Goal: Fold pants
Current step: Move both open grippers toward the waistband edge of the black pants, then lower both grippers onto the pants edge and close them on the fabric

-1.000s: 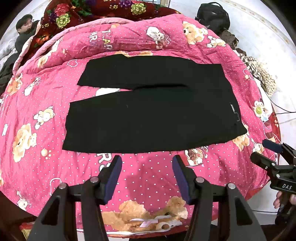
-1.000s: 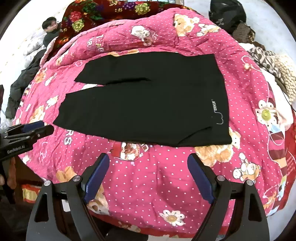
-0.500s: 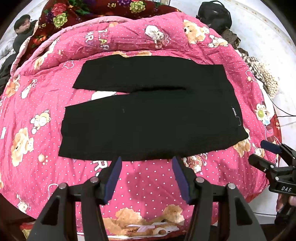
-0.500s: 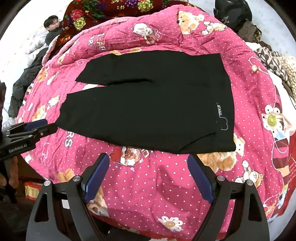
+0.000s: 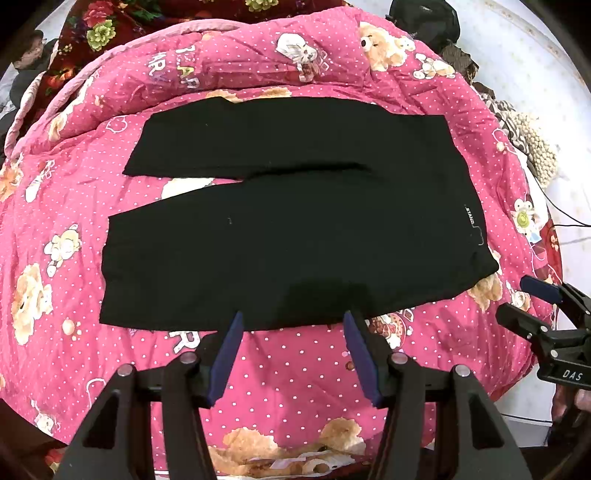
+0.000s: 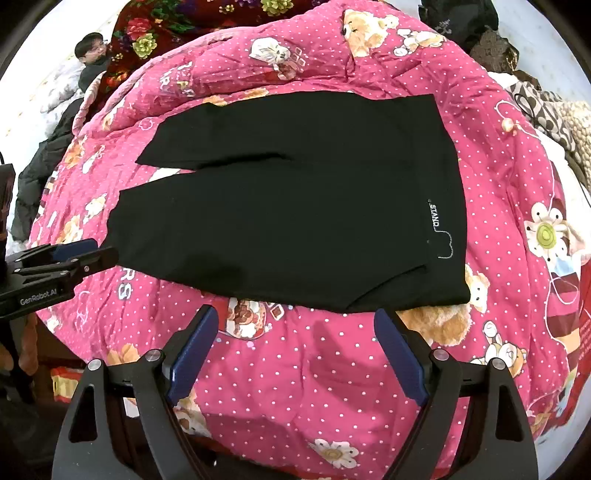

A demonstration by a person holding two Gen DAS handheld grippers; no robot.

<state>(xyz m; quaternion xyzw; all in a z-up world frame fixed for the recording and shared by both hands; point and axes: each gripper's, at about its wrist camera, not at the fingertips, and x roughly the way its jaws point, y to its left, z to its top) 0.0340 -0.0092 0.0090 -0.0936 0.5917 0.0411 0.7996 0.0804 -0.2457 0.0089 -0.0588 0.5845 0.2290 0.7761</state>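
Black pants (image 5: 295, 229) lie flat on a pink teddy-bear quilt (image 5: 295, 373), legs pointing left, waistband at the right with a small white "STAND" label (image 6: 434, 216). The pants also show in the right wrist view (image 6: 295, 206). My left gripper (image 5: 293, 321) is open, its tips at the near hem edge of the pants. My right gripper (image 6: 295, 317) is open, just short of the near edge by the waist. Each gripper shows in the other's view, the right one (image 5: 543, 314) at the quilt's right side, the left one (image 6: 74, 258) by the leg cuffs.
A dark red flowered blanket (image 6: 177, 26) lies at the back. A person (image 6: 90, 51) is at the far left. A black bag (image 5: 428, 22) and patterned clothes (image 6: 546, 110) lie at the right. The quilt drops off at its near edge.
Both grippers have moved forward toward the pants. The left gripper's tips now reach the near edge of the pants. Both stay open.
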